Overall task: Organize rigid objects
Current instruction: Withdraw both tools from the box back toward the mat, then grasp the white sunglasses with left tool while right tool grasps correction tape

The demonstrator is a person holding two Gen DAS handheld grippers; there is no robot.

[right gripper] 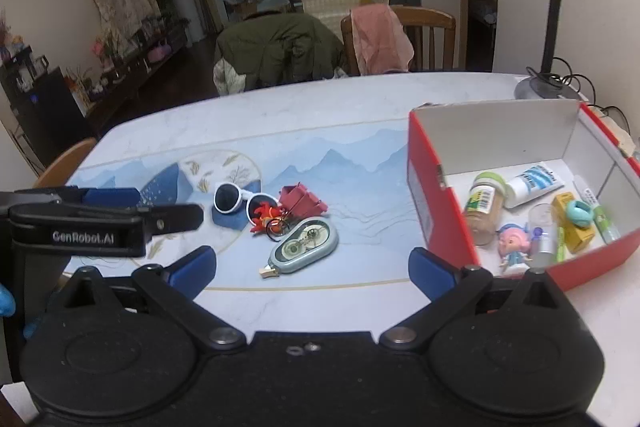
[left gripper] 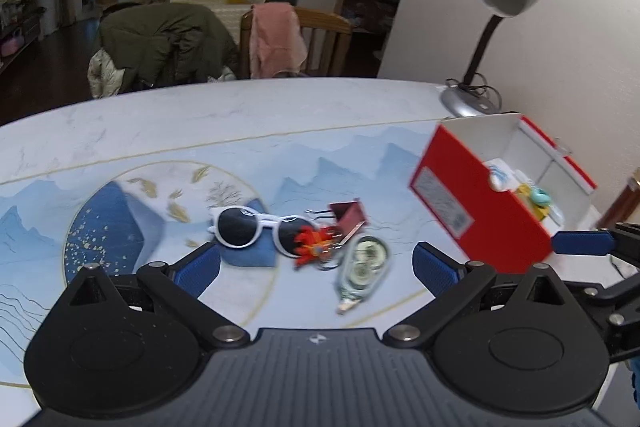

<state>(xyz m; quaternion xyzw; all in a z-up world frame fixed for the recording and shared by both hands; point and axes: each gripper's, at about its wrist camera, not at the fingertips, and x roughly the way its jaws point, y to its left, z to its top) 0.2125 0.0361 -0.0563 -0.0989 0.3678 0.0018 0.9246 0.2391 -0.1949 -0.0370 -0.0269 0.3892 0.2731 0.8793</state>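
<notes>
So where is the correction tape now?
The correction tape lies on the table, seen in both wrist views, nearest the camera in the small pile, just below the red toy and left of the red box.

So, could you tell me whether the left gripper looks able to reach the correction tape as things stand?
Probably yes: the left gripper is open and empty, and the correction tape lies uncovered on the table just ahead.

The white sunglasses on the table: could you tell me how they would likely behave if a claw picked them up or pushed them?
The white sunglasses look like thin rigid plastic, so probably light and stiff. Their smooth rounded frame may slip between pads. They lie against the red keychain charm, so a push would likely drag that along.
</notes>
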